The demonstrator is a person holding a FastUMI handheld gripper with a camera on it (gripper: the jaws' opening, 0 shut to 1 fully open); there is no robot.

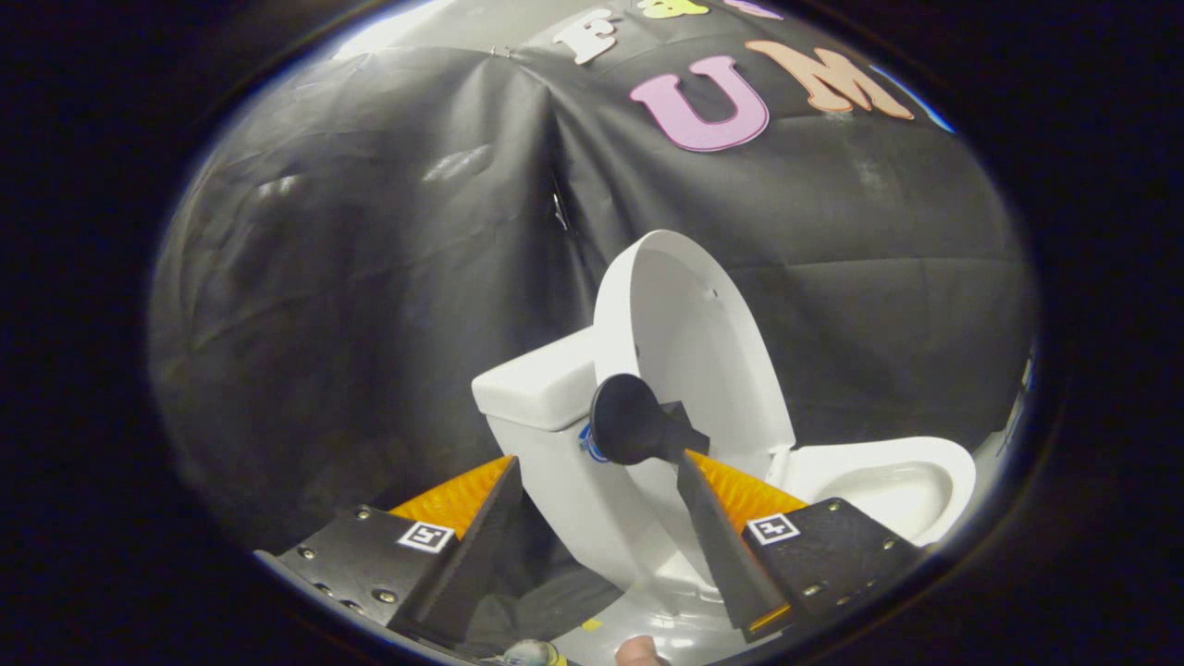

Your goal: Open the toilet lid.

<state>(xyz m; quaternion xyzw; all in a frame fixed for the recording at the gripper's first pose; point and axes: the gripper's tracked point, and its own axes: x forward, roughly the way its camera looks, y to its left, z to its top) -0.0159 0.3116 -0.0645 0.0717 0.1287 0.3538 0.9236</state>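
Note:
The white toilet stands just ahead of my fingers, tilted in my view. Its lid [689, 342] is raised upright and leans back against the tank [541, 384]. The seat and bowl [888, 481] lie open beyond my right finger. My gripper [599, 462] is open, with a wide gap and nothing held between the fingers. A black round cup [629, 421] sits at the tip of the right finger, in front of the lid's lower edge and the tank's side. I cannot tell whether it touches the lid.
The black cloth wall [370, 277] hangs close behind the toilet and to the left of the tank. The toilet's white base [592, 527] fills the gap between my fingers. A person's fingertip [638, 652] shows under the gripper.

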